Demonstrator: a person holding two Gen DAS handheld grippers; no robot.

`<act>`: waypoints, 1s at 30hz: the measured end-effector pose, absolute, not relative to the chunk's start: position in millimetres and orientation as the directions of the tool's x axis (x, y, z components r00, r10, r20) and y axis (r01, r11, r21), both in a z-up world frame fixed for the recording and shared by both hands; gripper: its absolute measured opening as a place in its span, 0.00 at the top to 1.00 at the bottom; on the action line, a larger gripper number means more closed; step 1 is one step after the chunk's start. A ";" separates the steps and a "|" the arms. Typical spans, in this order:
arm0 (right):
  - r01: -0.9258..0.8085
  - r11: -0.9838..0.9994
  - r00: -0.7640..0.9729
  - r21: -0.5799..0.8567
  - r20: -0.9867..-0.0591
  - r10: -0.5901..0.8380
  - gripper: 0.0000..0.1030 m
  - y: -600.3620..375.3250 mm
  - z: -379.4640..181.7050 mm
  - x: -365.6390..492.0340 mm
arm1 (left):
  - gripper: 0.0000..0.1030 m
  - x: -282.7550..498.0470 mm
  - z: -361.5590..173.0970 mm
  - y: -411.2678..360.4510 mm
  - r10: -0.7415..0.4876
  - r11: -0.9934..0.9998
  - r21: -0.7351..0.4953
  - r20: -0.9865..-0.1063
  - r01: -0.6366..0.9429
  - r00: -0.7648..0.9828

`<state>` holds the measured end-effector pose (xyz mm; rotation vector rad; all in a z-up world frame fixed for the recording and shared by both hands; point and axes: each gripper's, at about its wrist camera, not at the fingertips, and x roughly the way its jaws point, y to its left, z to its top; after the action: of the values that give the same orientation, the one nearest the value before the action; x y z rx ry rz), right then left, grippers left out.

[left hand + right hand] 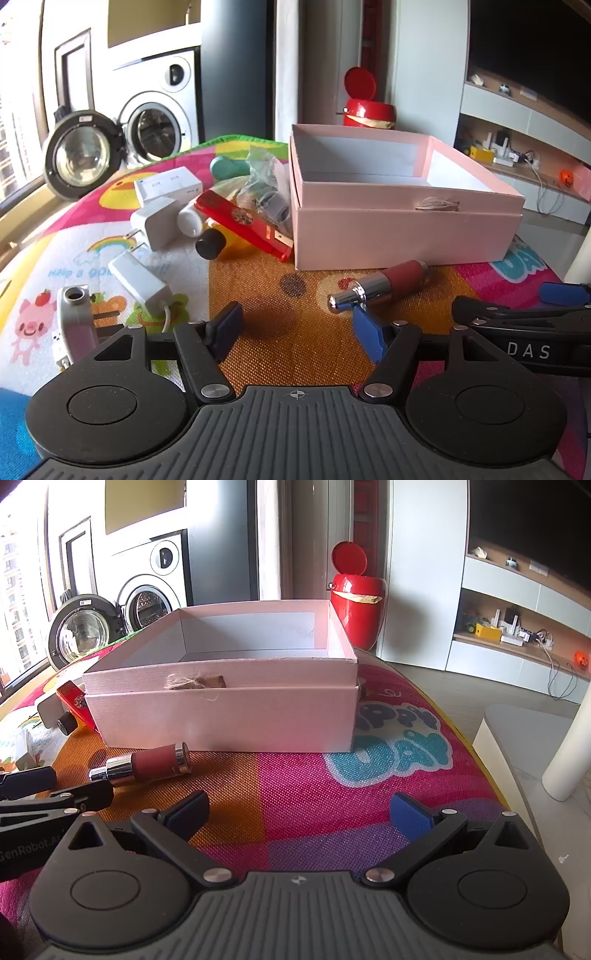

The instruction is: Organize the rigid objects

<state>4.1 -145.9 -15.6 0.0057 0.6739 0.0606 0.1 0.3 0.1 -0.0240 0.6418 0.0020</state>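
An open, empty pink box (402, 221) stands on the colourful mat; it also fills the middle of the right wrist view (221, 716). A maroon and chrome lipstick tube (384, 288) lies in front of it, just beyond my left gripper's right fingertip; it shows in the right wrist view (147, 766) too. My left gripper (299, 326) is open and empty. My right gripper (299, 812) is open and empty over the mat, to the right of the tube. Left of the box lies a pile: white chargers (155, 221), a red case (240, 221), a black-capped bottle (210, 243).
A white charger with cable (140, 284) and a small grey device (75, 314) lie at the mat's left. A red bin (356, 594) stands behind the box. A washing machine (159, 122) with open door is at the back left. The mat's right edge (461, 731) drops to the floor.
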 end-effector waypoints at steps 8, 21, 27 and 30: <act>-0.054 0.998 0.781 0.025 -0.622 0.058 0.00 -145.9 -15.6 4.0 | 0.30 0.3 0.4 4.5 -0.012 0.999 -0.031 -0.597 -0.008 0.802; -0.054 0.998 0.782 0.025 -0.621 0.058 0.00 -145.8 -15.6 4.2 | 0.31 0.3 1.1 1.8 -0.008 1.000 -0.024 -0.596 -0.009 0.803; -0.054 0.998 0.782 0.025 -0.621 0.058 0.00 -145.6 -15.7 4.2 | 0.31 0.3 1.0 2.0 -0.008 1.000 -0.025 -0.596 -0.008 0.803; -0.054 0.998 0.782 0.025 -0.621 0.058 0.00 -145.6 -15.7 4.1 | 0.31 0.4 1.0 2.1 -0.008 1.000 -0.025 -0.595 -0.008 0.803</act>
<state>4.1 -145.6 -15.7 0.0062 0.6705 0.0607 0.4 2.1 1.0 -0.0268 0.6380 0.0002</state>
